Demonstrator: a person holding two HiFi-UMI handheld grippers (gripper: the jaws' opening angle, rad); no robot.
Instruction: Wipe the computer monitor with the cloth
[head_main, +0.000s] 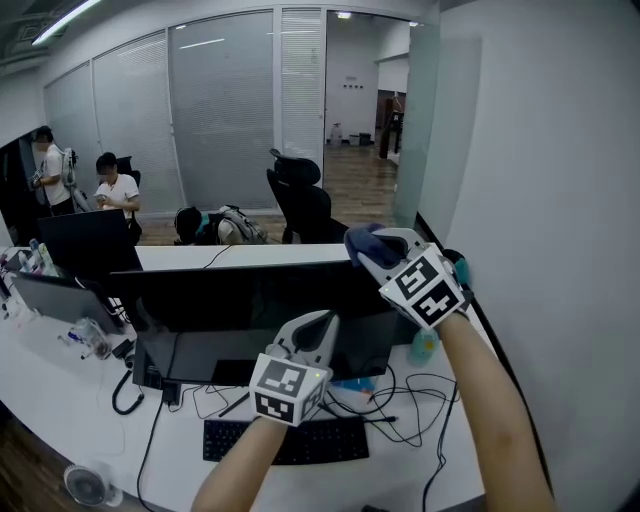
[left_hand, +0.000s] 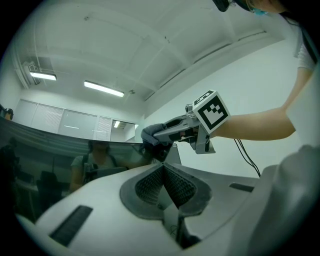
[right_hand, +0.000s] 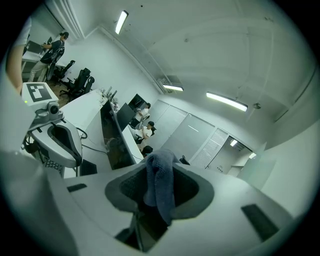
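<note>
Clamping cloth (right_hand: 160, 182): right claw (head_main: 366, 248) by monitor (head_main: 250, 295)

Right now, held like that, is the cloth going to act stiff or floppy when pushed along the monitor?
Probably floppy: the cloth droops in folds between the jaws of the right gripper. Likely light, since it hangs from one pinch. It may bunch rather than slide flat on the monitor.
</note>
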